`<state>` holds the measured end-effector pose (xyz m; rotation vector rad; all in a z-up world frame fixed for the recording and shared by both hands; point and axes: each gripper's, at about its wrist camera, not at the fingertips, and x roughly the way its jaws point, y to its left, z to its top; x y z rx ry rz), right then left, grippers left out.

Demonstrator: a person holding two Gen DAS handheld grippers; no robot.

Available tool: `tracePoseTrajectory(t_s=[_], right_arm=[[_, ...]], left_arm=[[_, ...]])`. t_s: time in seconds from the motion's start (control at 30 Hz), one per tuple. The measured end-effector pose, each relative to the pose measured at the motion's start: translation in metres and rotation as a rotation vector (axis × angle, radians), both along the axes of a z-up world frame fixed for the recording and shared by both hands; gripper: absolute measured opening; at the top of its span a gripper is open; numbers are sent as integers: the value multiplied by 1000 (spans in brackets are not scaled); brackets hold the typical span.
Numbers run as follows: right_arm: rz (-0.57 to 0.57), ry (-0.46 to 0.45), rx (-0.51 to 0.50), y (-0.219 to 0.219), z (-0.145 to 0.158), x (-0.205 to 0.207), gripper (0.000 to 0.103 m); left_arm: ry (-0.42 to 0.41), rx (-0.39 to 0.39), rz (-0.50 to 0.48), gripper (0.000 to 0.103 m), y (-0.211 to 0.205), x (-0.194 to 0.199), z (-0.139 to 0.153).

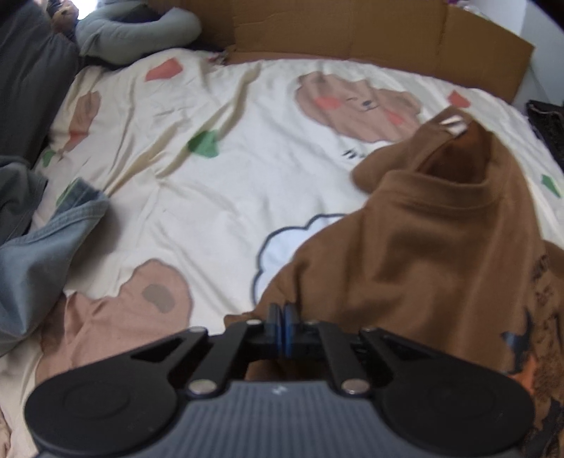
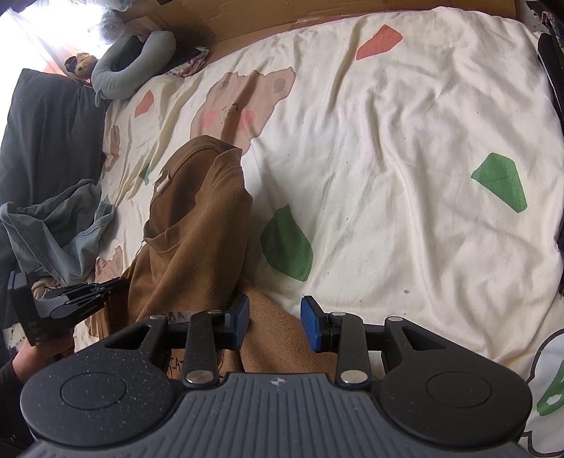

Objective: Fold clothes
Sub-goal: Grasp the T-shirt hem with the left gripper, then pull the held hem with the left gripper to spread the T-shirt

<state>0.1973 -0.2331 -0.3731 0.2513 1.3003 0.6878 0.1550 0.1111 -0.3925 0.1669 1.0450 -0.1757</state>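
Brown sweatshirt [image 1: 423, 253] lying crumpled on the bed, collar toward the far side, lower part bunched at the near edge.

Left hand-held gripper [image 1: 282, 317]: pads pressed together, apparently pinching the near left edge of the brown fabric; grip itself hard to confirm.

Right hand-held gripper [image 2: 275, 324]: pads [image 2: 312, 327] standing part open, brown fabric lying between them, not clamped.

Step in hand, as judged: securing two near corners before spreading flat. Next move likely calls for closing the right pair on the hem, then drawing both apart.

Bed cover [image 2: 405, 158]: cream, wrinkled, printed with bears and green shapes. Blue-grey garment [image 1: 31, 253] at left. Dark pillow [image 2: 46, 141] and grey bolster [image 2: 134, 67] far left. Cardboard [image 1: 352, 31] along the far edge.
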Motion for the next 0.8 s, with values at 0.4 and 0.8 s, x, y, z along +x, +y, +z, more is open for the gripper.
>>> tracePoseTrajectory(t_s=[0.4,0.8], right_arm=[[0,-6,8,0,3,2,39],[-5,-28,15,14,-2,14,39]], left_arm=[[45,-128,-60,2,-40,-17,3],[110,-138,-101,2,-48,-25,-20]])
